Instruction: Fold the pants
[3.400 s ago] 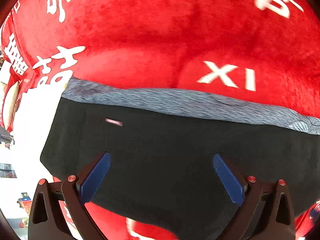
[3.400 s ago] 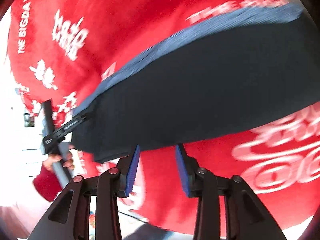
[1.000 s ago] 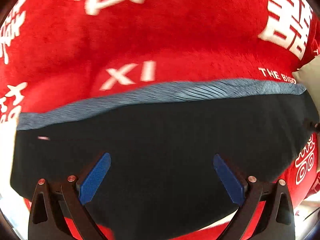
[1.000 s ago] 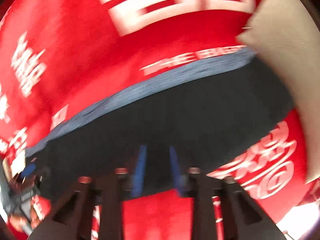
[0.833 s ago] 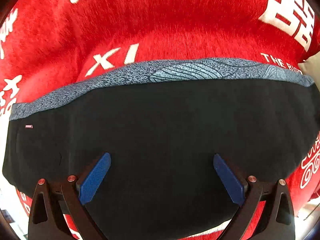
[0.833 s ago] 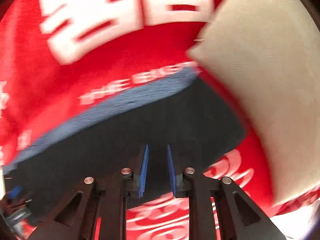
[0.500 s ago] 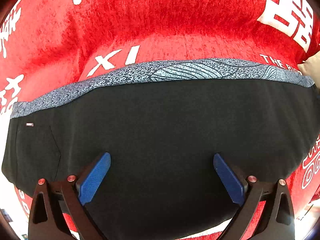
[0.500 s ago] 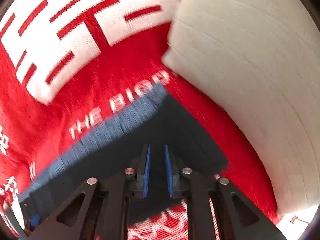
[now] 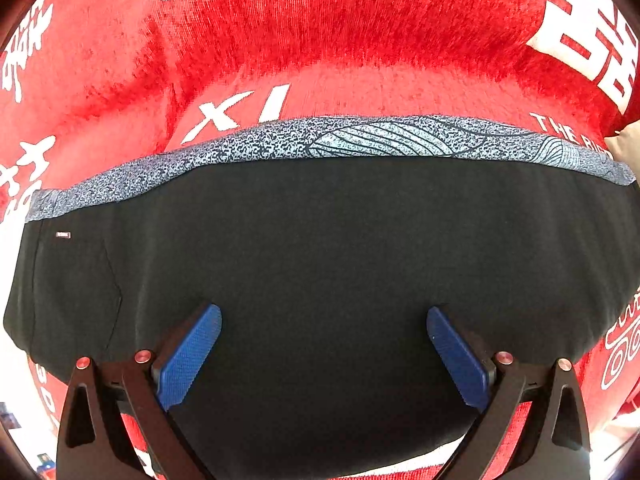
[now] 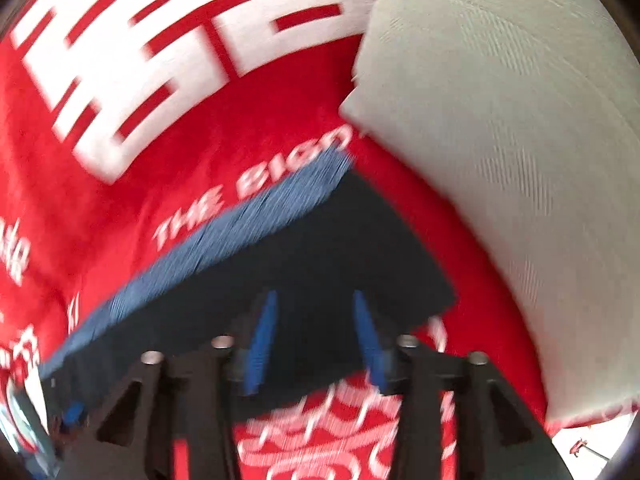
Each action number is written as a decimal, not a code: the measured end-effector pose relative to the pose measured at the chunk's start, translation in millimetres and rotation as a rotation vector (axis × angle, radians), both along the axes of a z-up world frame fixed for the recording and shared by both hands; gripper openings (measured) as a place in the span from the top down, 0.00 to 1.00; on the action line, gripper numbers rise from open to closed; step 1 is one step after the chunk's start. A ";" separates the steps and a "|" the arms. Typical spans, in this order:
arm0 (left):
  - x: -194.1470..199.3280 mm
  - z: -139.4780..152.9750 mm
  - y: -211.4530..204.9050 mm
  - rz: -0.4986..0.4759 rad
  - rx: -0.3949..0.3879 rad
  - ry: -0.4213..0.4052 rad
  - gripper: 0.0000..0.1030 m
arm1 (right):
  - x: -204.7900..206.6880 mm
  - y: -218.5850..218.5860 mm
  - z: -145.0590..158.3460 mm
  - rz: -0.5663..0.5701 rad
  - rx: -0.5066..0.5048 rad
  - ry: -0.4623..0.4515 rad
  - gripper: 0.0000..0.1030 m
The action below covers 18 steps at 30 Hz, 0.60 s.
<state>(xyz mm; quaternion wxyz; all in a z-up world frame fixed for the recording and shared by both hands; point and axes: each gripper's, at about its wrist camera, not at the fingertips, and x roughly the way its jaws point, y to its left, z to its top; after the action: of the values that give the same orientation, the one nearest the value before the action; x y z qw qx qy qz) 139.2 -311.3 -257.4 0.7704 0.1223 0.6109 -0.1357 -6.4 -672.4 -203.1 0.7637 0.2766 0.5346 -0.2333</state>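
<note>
Black pants (image 9: 320,248) lie folded on the red blanket (image 9: 320,40); above them, left gripper (image 9: 324,344) gapes wide, right gripper (image 10: 314,336) has just been opening, gripping nothing.

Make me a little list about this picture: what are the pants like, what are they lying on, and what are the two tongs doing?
pants: black pants folded into a flat band, with a speckled grey-blue waistband along the far edge
lying on: red blanket with white letters
beside it: pale cushion, near the right end of the pants
left tongs: wide open over the pants, holding nothing
right tongs: jaws have just been opening, apart now over the right end of the pants, cloth not pinched
picture quality: right view blurred
</note>
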 end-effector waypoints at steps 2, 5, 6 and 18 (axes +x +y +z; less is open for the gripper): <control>0.3 0.1 -1.2 0.002 0.004 0.001 0.00 | -0.5 24.0 -7.2 0.054 -0.008 0.017 0.53; 2.3 0.5 -3.0 0.006 0.011 0.013 0.00 | 0.0 52.0 -27.8 0.108 -0.038 0.066 0.47; 3.0 0.8 -3.4 0.009 0.014 0.017 0.00 | 2.5 58.4 -32.2 0.120 -0.065 0.073 0.45; 3.0 -0.3 -4.4 0.031 0.020 0.017 0.00 | 1.2 66.9 -37.2 0.155 -0.070 0.052 0.32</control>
<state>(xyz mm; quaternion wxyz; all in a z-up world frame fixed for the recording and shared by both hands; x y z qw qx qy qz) 142.2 -315.7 -257.6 0.7658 0.1191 0.6207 -0.1188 -5.2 -605.5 -240.3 0.7746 0.2012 0.5656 -0.1991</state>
